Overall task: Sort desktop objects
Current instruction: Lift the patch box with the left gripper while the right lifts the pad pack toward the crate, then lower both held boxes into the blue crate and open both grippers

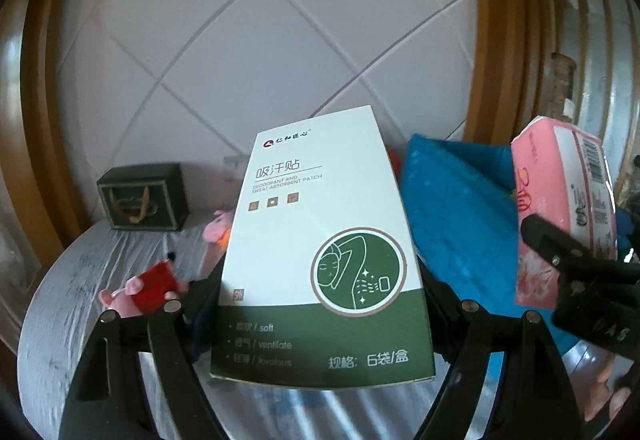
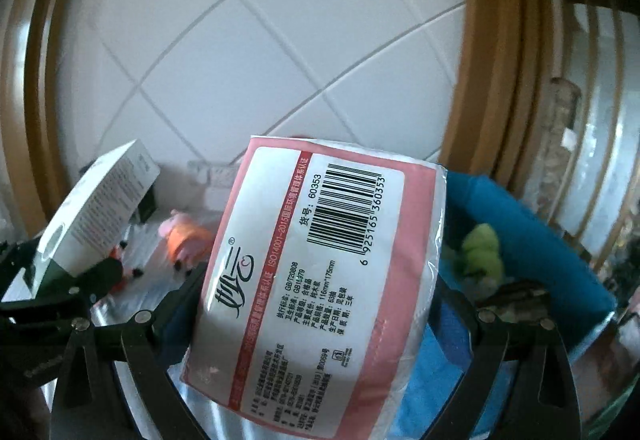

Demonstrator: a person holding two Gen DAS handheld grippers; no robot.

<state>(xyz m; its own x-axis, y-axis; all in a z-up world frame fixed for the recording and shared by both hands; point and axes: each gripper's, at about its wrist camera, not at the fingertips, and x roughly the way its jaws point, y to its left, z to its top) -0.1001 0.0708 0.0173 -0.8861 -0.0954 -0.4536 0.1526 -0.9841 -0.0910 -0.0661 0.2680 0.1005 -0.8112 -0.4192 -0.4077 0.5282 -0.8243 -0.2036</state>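
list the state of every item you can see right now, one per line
left gripper: shut on the white and green patch box
white and green patch box: lifted, upright, front facing the camera
right gripper: shut on the pink tissue pack
pink tissue pack: lifted, sealed, barcode side facing the camera
blue bin: open-topped, standing on the table
dark gift box: closed, on the table by the wall
red-dressed pig toy: lying on the table

A sweat-patch box point(image 1: 320, 240) is sitting clamped between the left gripper point(image 1: 320, 304) fingers, with a tissue pack point(image 2: 316, 272) held likewise in the right gripper point(image 2: 316, 300) just beside it, a fabric bin point(image 1: 456, 216) lying behind both.
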